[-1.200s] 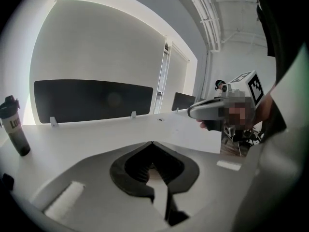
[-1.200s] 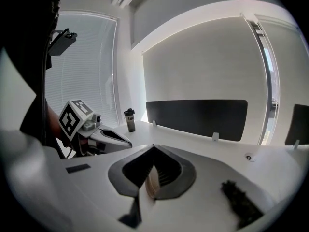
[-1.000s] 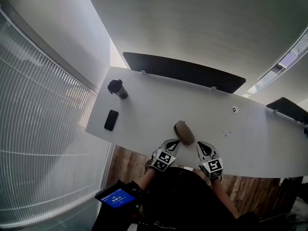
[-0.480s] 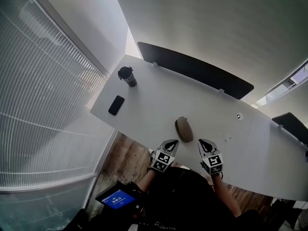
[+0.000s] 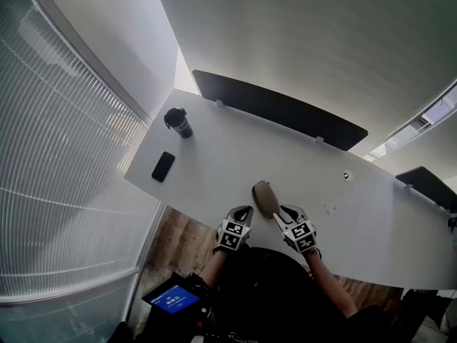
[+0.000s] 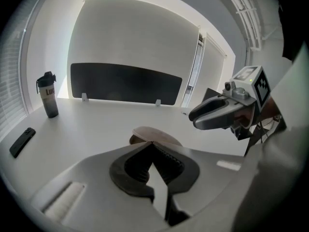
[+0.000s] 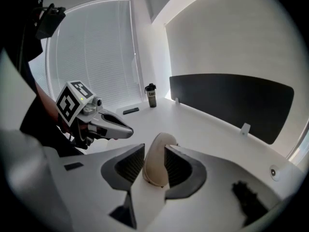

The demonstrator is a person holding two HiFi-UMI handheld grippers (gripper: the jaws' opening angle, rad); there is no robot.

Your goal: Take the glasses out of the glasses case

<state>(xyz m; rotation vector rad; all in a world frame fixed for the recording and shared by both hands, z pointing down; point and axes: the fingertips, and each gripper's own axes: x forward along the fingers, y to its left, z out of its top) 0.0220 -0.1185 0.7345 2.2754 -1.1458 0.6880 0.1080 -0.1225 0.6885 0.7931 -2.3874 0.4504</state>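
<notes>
The glasses case [image 5: 264, 197] lay closed on the white table [image 5: 235, 156], close to the edge nearest the person. The right gripper [image 7: 152, 153] straddled the near end of the case. Its jaws had just been opening and stood apart, one on each side of the case. Whether the pads touched its shell could not be told. The left gripper [image 6: 152, 145] hung just left of the case and a little short of it, its jaws closed tip to tip on nothing. It pointed toward the case's near end without touching it. A dark bottle [image 5: 177, 122] stood upright well beyond the case to the left. A black phone [image 5: 163, 166] lay flat, also well left of the case but nearer than the bottle. A black divider panel [image 5: 278, 109] ran along the table's far edge behind the case.
</notes>
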